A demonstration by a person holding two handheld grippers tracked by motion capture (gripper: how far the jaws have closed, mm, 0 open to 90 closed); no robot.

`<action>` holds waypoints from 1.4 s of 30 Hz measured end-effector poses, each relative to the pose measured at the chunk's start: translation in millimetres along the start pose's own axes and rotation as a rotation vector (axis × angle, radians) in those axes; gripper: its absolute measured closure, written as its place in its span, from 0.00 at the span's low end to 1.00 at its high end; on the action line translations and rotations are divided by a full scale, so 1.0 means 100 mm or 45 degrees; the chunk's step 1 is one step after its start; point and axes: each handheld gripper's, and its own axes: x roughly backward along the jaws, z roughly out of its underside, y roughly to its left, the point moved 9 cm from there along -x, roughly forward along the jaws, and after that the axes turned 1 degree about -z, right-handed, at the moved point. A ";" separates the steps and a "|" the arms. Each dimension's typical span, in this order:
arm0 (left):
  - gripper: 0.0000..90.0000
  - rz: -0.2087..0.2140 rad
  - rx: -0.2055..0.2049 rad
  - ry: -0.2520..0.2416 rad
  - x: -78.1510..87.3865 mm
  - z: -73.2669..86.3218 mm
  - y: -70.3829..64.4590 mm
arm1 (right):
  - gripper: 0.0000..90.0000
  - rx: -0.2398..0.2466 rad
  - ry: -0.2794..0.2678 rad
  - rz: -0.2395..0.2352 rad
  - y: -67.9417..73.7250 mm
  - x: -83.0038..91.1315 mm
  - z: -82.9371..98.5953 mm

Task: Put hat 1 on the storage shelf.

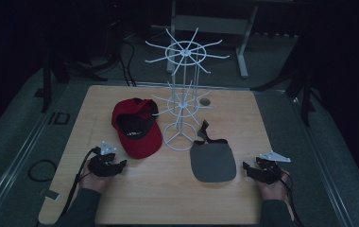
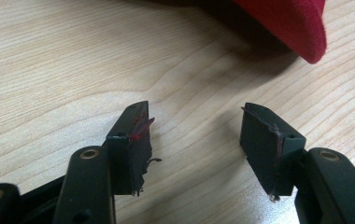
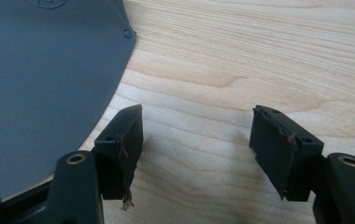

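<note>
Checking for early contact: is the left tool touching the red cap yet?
Apart. In the left gripper view, the left tool stands open over bare table, with wood showing between its jaws and the red cap brim ahead.

Bare wood open ahead of left gripper [image 1: 113,166] up to red cap [image 1: 137,128]. Right gripper [image 1: 250,171] just beside grey visor [image 1: 212,163]. White wire rack [image 1: 183,94] stands between both items, arms overhanging table [image 1: 168,194] centre; near edge free.

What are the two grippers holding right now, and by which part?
Nothing is held. The left gripper stands open over bare wood near the red fabric cap; the right gripper stands open beside the flat grey visor.
</note>
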 end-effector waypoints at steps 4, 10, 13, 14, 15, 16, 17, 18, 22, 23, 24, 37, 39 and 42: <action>0.52 0.029 0.037 -0.002 0.01 0.00 0.01 | 0.37 0.002 0.001 -0.003 0.00 0.00 0.00; 0.55 0.076 0.035 -0.010 0.07 -0.01 -0.03 | 0.37 0.004 0.002 -0.006 0.01 0.00 0.00; 0.55 0.081 0.039 -0.037 0.12 -0.04 -0.03 | 0.36 0.004 0.003 -0.007 0.01 0.00 0.00; 0.55 0.086 0.043 -0.047 0.14 -0.05 -0.03 | 0.36 0.005 0.003 -0.008 0.01 0.00 0.00; 0.55 0.092 0.050 -0.059 0.16 -0.07 -0.04 | 0.36 0.005 0.003 -0.008 0.01 0.00 0.00; 0.55 0.093 0.052 -0.072 0.18 -0.08 -0.03 | 0.36 0.005 0.003 -0.008 0.01 0.00 0.00; 0.55 0.091 0.043 -0.073 0.19 -0.09 -0.03 | 0.36 0.006 0.003 -0.008 0.01 0.00 0.00; 0.55 0.095 0.044 -0.082 0.21 -0.10 -0.03 | 0.36 0.006 0.003 -0.008 0.01 0.00 0.00; 0.55 0.108 0.042 -0.104 0.24 -0.14 -0.04 | 0.36 0.006 0.003 -0.008 0.01 0.00 0.00; 0.55 0.133 0.044 -0.129 0.26 -0.18 -0.07 | 0.36 0.006 0.003 -0.008 0.01 0.00 0.00; 0.55 0.146 0.046 -0.139 0.28 -0.19 -0.08 | 0.36 0.006 0.003 -0.008 0.01 0.00 0.00; 0.54 0.207 0.043 -0.129 0.29 -0.33 -0.15 | 0.36 0.007 0.004 -0.010 0.01 0.00 0.00; 0.54 0.212 0.045 -0.119 0.26 -0.35 -0.17 | 0.36 0.007 0.003 -0.010 0.01 0.00 0.00; 0.54 0.224 0.051 -0.106 0.21 -0.37 -0.18 | 0.36 0.007 0.004 -0.010 0.01 0.00 0.00</action>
